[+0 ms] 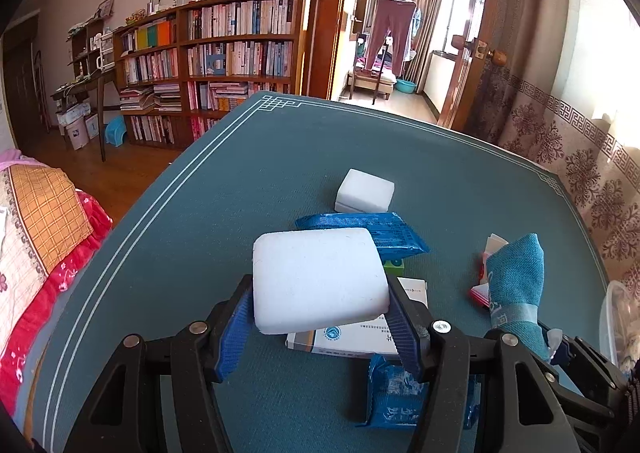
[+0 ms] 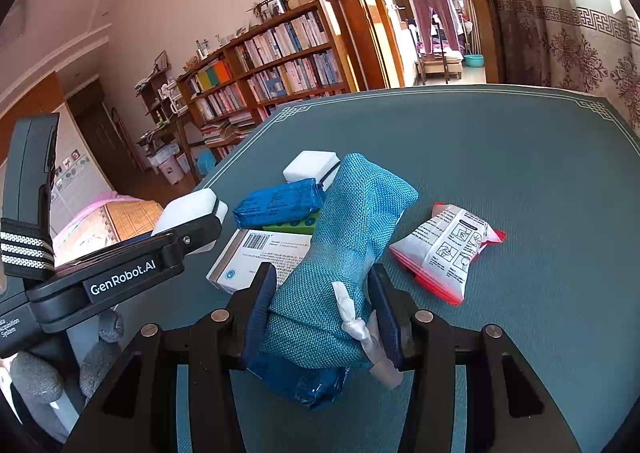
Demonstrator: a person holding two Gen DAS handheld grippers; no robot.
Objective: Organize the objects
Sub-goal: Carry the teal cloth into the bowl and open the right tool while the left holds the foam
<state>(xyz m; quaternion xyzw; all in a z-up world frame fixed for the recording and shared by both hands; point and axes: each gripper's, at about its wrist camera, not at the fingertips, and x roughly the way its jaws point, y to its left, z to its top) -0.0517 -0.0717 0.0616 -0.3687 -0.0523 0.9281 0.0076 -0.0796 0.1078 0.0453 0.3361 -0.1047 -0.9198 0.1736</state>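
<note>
The white sponge block point(image 1: 320, 277) I carried was a thick rectangle with rounded corners and a faintly scuffed top, and it hung above the cluster of things in the middle of the teal table mat point(image 1: 224, 173). My left gripper point(image 1: 320, 317) pinched it from both sides, the blue-padded fingers point(image 1: 236, 329) pressing into its short ends. Under it lay a white medicine box point(image 1: 352, 337) and, nearer me, a crinkled blue packet point(image 1: 396, 393). Beyond the block another blue packet point(image 1: 372, 229) lay flat, with a second white sponge block point(image 1: 365, 191) just behind it.

My right gripper point(image 2: 320, 313) was closed on a teal woven pouch point(image 2: 344, 245), a soft roll banded with clear tape and tied off with a white ribbon point(image 2: 352, 317) at the near end; it tilted up and away over the medicine box point(image 2: 256, 257) and a green box point(image 2: 296, 223). To its right a red-and-white printed packet point(image 2: 444, 249) lay on the mat, apart from the pouch.

The far half of the mat was bare up to its white border lines, and the right side beyond the red packet was open too. The mat's left edge dropped off toward a wood floor and a bookshelf point(image 1: 224, 53); a patterned curtain point(image 1: 580, 157) stood close along the right edge.
</note>
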